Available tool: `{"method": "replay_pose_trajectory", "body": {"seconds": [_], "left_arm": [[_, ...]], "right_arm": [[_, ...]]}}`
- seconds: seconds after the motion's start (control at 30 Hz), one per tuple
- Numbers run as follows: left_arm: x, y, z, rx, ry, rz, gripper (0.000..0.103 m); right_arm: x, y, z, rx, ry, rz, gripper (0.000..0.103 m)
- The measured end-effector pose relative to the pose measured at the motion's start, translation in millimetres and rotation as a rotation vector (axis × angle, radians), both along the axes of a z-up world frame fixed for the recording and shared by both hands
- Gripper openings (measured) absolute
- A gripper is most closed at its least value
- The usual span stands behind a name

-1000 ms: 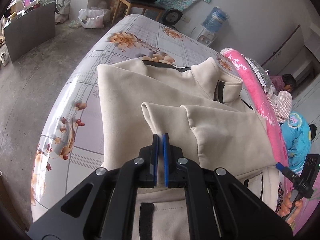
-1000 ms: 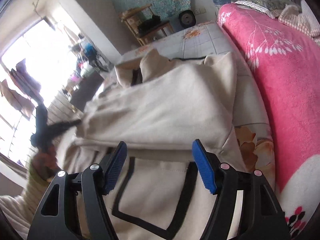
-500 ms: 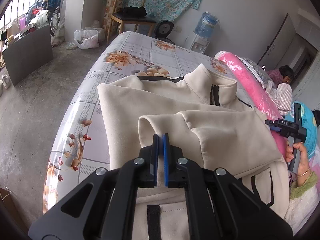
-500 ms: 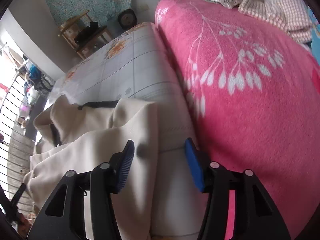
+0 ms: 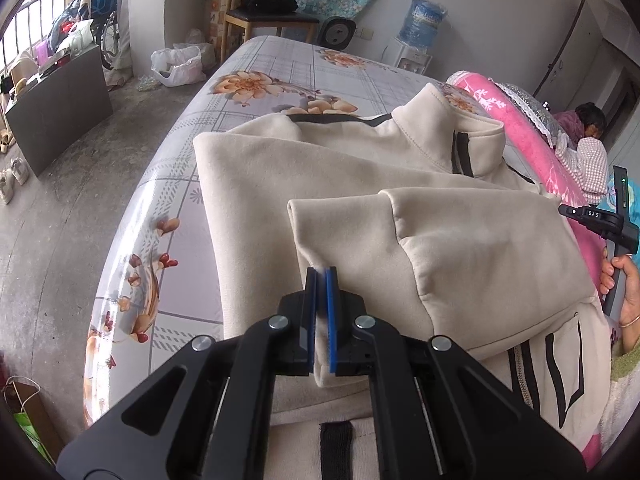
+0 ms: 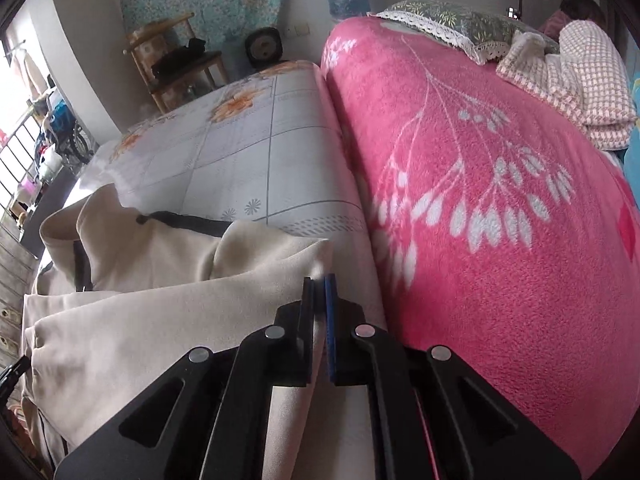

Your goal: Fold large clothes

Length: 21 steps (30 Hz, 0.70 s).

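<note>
The bed (image 5: 280, 80), in a flowered grid sheet, carries the cream jacket (image 5: 280, 168) spread across its near half, collar toward twelve o'clock, with a pink blanket (image 6: 480, 200) along the three o'clock side. One sleeve (image 5: 360, 240) is already laid across the body, so the fold looks partway through. The left tongs (image 5: 320, 276) are pinched tight on that sleeve's cuff, the right tongs (image 6: 319, 280) clamped on the jacket's edge at its shoulder corner by the blanket; next, I judge, that side must be lifted and carried toward nine o'clock, kept taut.
</note>
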State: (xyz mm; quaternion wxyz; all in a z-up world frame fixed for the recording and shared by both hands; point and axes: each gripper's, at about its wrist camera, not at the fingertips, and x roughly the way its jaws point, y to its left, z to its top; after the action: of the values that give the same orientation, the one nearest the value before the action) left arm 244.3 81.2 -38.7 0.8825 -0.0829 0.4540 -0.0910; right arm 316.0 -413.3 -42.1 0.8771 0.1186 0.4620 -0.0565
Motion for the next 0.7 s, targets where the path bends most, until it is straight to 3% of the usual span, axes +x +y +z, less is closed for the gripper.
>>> {"method": "replay_pose_trajectory", "body": {"seconds": [0.17,0.33,0.43,0.57,0.67,0.7], "left_arm": [[-5,9,6,-0.029,-0.026,0.015,0.008],[-19,4,27,-0.057,-0.099,-0.034,0.009],[-20,-11,22,-0.046,-0.057,-0.082,0.010],[-17,-22,5,0.006,-0.009,-0.095,0.010],[-15,-20,-2,0.011,-0.004,-0.080,0.010],[-16,-20,-2,0.011,-0.006,-0.076,0.010]], "right_arm": [[-30,3,36,-0.130,-0.050,-0.013,0.025],[-93,41,65,-0.191,-0.071,0.187,0.034],[-132,73,55,-0.283,-0.025,0.333,0.036],[-158,93,17,-0.411,0.084,0.406,0.047],[-162,93,-3,-0.465,0.107,0.392,0.046],[-161,89,-2,-0.437,0.097,0.372,0.038]]}}
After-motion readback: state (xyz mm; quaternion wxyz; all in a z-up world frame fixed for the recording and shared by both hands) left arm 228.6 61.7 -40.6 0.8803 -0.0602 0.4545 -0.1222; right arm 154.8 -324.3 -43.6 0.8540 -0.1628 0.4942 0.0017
